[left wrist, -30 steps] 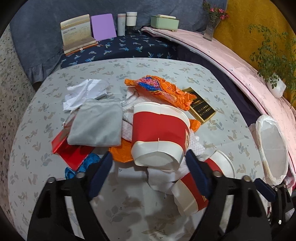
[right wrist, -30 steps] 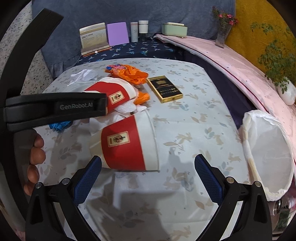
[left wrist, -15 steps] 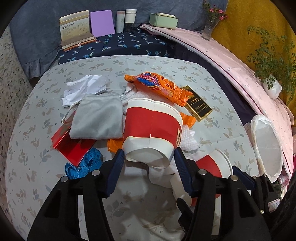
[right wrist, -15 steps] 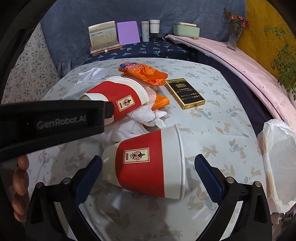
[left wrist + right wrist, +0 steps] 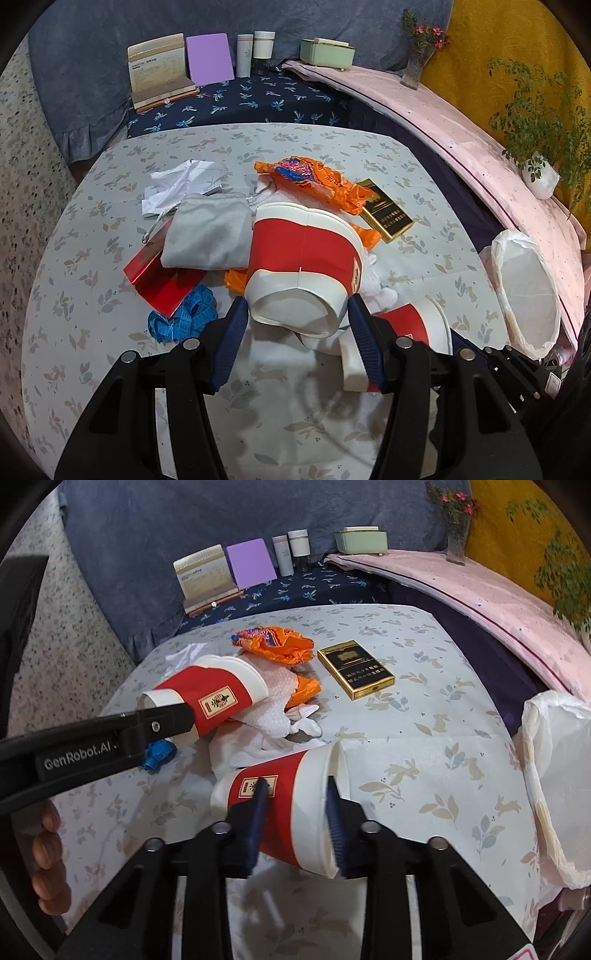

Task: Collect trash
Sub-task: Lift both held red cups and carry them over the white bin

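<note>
A: What does the left gripper (image 5: 295, 325) have between its jaws?

B: The far paper cup (image 5: 301, 266). It lies on its side with its base toward the camera, and the blue pads press its lower wall from both sides, so the jaws are clamped on it. From the right wrist view the same gripper's black finger crosses that cup's (image 5: 207, 701) base end.

A: And the right gripper (image 5: 295, 808)?

B: It is clenched on the near paper cup (image 5: 291, 805), also lying on its side. One pad sits over the printed label on the red band, and the other is at the white rim end.

A: What lies around them?

B: Crumpled white tissue (image 5: 273, 709) lies between the two cups. Behind it is an orange snack wrapper (image 5: 277, 644), and to its right a black-and-gold box (image 5: 354, 668) lies flat on the tablecloth (image 5: 424, 709). Left of the far cup are a grey pouch (image 5: 207, 236), a red packet (image 5: 155, 273), a blue tape measure (image 5: 181, 319) and crumpled paper (image 5: 181, 181).

A: And the bin?

B: A bin lined with a white bag (image 5: 524, 288) stands off the table's right edge.
</note>
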The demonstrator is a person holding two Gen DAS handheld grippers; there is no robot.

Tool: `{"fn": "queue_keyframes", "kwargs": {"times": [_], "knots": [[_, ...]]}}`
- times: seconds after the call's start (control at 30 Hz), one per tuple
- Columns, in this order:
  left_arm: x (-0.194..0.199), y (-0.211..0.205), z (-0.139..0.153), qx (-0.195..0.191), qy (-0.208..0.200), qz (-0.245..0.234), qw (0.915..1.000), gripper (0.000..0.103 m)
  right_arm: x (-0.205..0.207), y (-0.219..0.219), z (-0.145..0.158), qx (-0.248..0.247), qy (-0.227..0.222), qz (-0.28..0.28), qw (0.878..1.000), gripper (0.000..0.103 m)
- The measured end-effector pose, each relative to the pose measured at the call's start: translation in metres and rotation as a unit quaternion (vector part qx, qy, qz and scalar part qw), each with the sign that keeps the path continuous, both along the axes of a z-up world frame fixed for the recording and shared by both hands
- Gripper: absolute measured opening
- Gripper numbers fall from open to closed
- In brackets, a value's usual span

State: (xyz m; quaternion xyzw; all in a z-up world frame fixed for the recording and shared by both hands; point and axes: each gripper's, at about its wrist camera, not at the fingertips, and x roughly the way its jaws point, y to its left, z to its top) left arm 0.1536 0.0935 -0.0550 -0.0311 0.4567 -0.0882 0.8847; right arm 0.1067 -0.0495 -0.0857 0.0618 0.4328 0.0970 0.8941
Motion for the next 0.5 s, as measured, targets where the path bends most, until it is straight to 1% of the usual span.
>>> {"fn": "queue_keyframes", "kwargs": {"times": [0.07, 0.13, 0.33, 0.4, 0.5], "knots": [[-0.004, -0.004, 0.003, -0.001, -0.002, -0.003, 1.0000, 0.054, -0.004, -0.005, 0.004, 0.011, -0.001, 0.001, 1.000, 0.017], [-0.009, -0.008, 0.006, -0.001, -0.005, -0.006, 1.0000, 0.054, -0.008, -0.009, 0.007, 0.024, -0.003, 0.007, 1.000, 0.013], [-0.023, -0.023, 0.017, 0.001, -0.015, -0.018, 0.9997, 0.053, -0.024, -0.018, 0.022, 0.018, -0.025, 0.001, 1.000, 0.003], [-0.027, -0.030, 0.021, 0.001, -0.019, -0.025, 0.9995, 0.053, -0.030, -0.026, 0.028, 0.011, -0.033, -0.012, 0.999, 0.003], [-0.033, -0.043, 0.026, 0.003, -0.025, -0.037, 0.9990, 0.053, -0.038, -0.043, 0.037, 0.015, -0.043, -0.033, 0.998, 0.003]]}}
